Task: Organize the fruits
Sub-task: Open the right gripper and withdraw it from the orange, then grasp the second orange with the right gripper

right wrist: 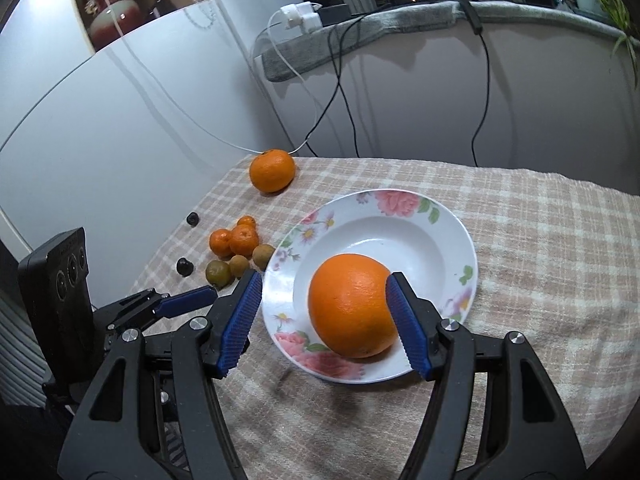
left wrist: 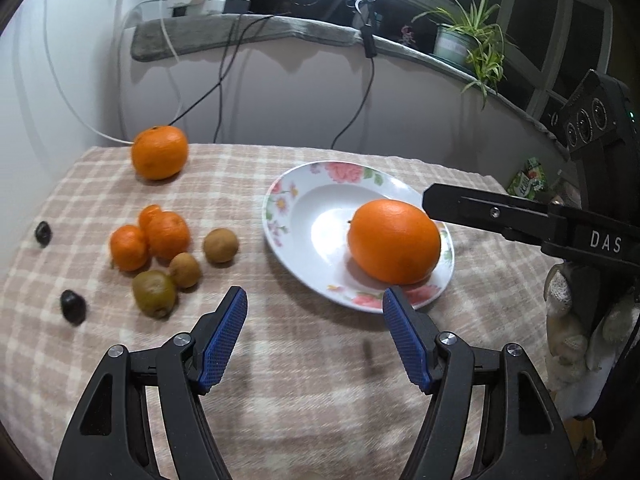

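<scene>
A big orange (left wrist: 394,241) (right wrist: 352,305) lies in the white floral plate (left wrist: 288,216) (right wrist: 452,240). My right gripper (right wrist: 324,320) is open; its right pad is at the orange's side and its left pad stands apart. My left gripper (left wrist: 316,336) is open and empty over the cloth, near the plate's front rim. A second orange (left wrist: 160,153) (right wrist: 272,170) sits at the far left. Small mandarins (left wrist: 150,238) (right wrist: 236,238), brown kiwis (left wrist: 184,270) (right wrist: 240,264) and two dark fruits (left wrist: 73,306) (right wrist: 185,266) lie left of the plate.
The table has a beige checked cloth (left wrist: 320,380) (right wrist: 540,260). Cables (left wrist: 224,80) hang down the wall behind. A potted plant (left wrist: 464,40) stands on the sill at the back right. The right gripper's body (left wrist: 560,232) shows at the right.
</scene>
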Tool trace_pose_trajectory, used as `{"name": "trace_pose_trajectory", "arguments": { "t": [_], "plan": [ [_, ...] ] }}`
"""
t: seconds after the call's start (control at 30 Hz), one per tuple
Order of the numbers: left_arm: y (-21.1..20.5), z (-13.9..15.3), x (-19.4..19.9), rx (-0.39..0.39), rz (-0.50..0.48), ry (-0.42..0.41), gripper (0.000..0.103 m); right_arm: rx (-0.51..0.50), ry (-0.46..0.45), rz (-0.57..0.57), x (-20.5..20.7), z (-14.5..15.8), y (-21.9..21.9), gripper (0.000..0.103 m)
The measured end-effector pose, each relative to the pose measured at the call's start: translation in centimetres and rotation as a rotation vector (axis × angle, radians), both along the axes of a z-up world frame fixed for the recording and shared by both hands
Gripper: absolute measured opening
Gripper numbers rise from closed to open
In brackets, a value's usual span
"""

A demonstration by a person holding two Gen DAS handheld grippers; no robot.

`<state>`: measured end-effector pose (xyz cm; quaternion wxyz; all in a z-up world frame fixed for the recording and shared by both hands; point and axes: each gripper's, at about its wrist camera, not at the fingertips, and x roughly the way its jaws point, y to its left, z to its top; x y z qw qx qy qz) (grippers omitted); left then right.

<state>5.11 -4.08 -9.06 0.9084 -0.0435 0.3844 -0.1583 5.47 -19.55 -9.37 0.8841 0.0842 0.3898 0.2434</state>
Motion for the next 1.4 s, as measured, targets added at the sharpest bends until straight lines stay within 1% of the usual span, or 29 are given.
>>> {"name": "trace_pose_trajectory", "arguments": {
  "t": [0.23,0.43,0.5,0.57,0.7,0.77,0.83,0.87,0.93,1.17,1.27,1.4],
  "plan": [
    [2.7,-0.3,-0.8,0.002,0.059,0.009,0.070,-0.024,-0.025,0.050,-0.7,0.2,1.7,0.067],
    [5.6,-0.3,-1.0,-0.007,0.121,0.010,0.070,-0.038,-0.019,0.066,-0.2,0.5,2.8,0.068],
    [6.5,-0.2,-0.8,-0.007,0.137,0.006,0.070,-0.037,-0.004,0.065,0.5,0.5,3.1,0.070],
    [7.2,0.0,-0.5,-0.001,0.143,0.003,0.070,-0.036,0.000,0.061,1.0,0.6,3.3,0.076],
    [8.8,0.1,0.7,0.000,0.162,0.008,0.071,-0.037,0.009,0.059,2.4,0.9,4.0,0.082],
    [9.5,0.1,1.4,0.000,0.166,0.011,0.073,-0.041,0.016,0.063,3.1,1.1,4.5,0.088],
    [10.0,0.1,2.1,0.000,0.167,0.013,0.074,-0.054,0.025,0.069,4.1,1.2,5.0,0.089],
    [10.3,0.2,2.6,-0.001,0.165,0.013,0.075,-0.059,0.036,0.072,4.7,1.3,5.3,0.089],
    [10.7,0.5,3.3,-0.003,0.163,0.011,0.080,-0.055,0.064,0.077,6.0,1.3,5.6,0.089],
    [12.1,1.6,7.3,-0.032,0.137,0.019,0.081,0.018,0.212,0.072,11.8,0.6,6.7,0.089],
    [12.7,1.8,9.2,-0.066,0.125,0.028,0.081,0.032,0.244,0.085,13.8,0.4,8.0,0.089],
    [13.0,1.3,11.8,-0.089,0.119,0.056,0.081,0.048,0.299,0.109,16.3,-0.2,10.0,0.089]
  ]
}}
